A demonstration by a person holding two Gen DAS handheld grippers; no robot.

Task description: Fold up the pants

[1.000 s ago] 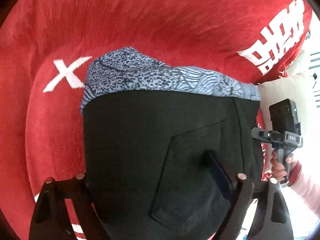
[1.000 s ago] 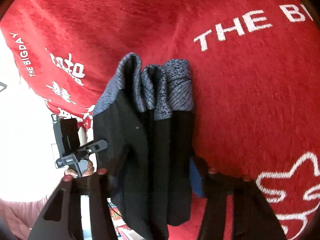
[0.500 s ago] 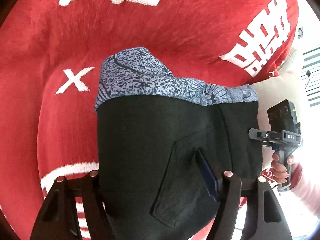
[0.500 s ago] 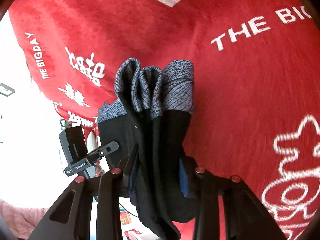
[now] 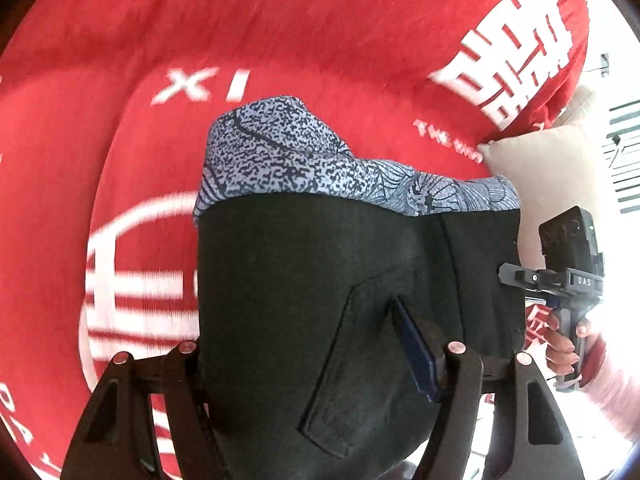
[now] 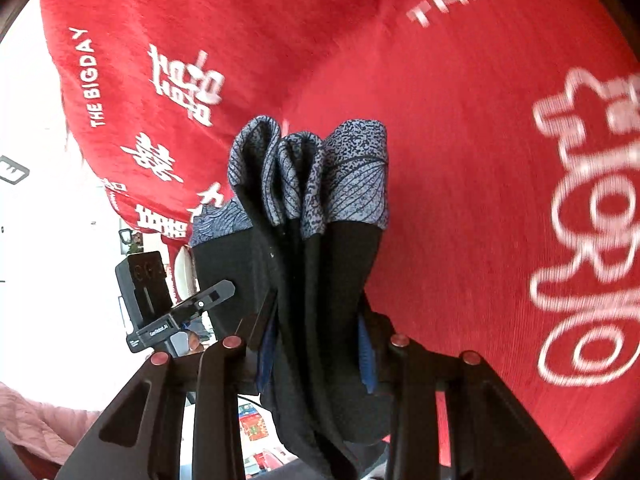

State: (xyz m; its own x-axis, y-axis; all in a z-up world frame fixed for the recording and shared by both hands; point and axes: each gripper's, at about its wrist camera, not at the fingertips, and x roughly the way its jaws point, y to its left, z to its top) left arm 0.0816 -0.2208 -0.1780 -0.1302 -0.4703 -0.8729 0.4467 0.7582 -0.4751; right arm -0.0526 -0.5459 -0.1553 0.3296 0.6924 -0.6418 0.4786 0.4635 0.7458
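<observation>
Both tools grasp the black pants (image 5: pixel 320 300): left tool (image 5: pixel 316 356) clenched on the flat panel, right tool (image 6: pixel 316 344) on bunched folds. Patterned hem (image 6: pixel 312 176) hangs at 12 o'clock above the red blanket (image 5: pixel 320 40). Beige pillow (image 5: pixel 548 168) at 2 o'clock.

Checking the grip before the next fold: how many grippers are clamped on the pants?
2. The left gripper pinches the black pants by the back pocket; the right gripper squeezes the bunched layers at the other edge.

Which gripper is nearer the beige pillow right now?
Right. The right gripper hangs just in front of the beige pillow; the left gripper clamps the pants farther along the fabric.
</observation>
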